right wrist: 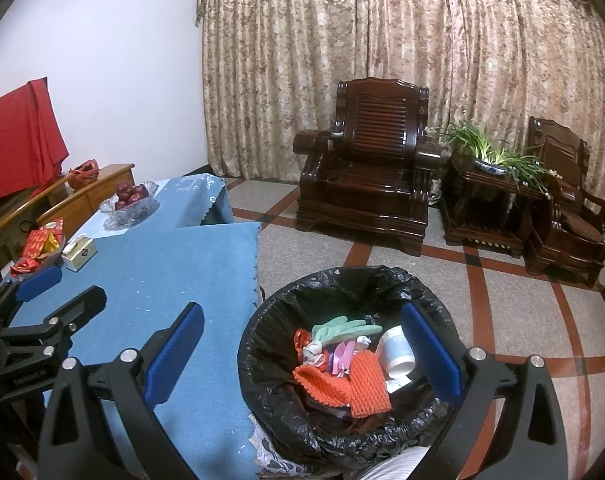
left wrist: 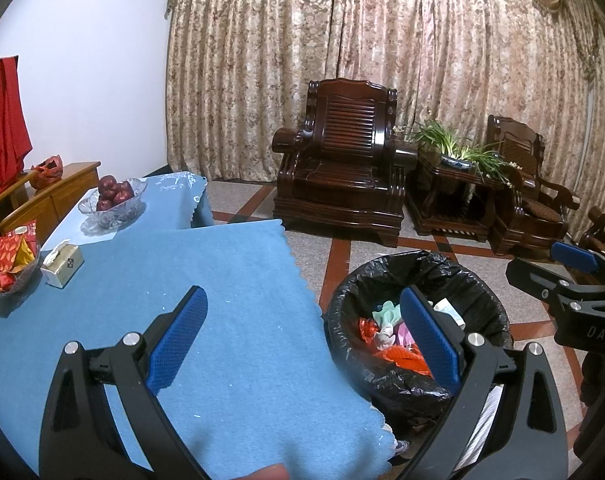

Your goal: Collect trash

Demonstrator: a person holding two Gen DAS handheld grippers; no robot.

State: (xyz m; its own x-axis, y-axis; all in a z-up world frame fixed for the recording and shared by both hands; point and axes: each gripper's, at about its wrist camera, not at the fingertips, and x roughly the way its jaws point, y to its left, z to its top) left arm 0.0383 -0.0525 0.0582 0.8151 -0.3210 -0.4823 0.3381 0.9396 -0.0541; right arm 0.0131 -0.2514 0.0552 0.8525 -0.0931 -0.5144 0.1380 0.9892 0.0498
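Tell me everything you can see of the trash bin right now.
The trash bin is round, lined with a glossy, crinkled black plastic bag folded over its rim. It stands upright on the tiled floor, close against the corner of the blue tablecloth's hanging edge. It is partly filled: an orange foam net, a pale green glove, a white paper cup lying tilted, and red and pink wrappers. Neither hand-held gripper touches it.

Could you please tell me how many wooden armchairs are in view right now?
2: one armchair before the curtain, another armchair right of the plant table. More may sit beyond the right edge.
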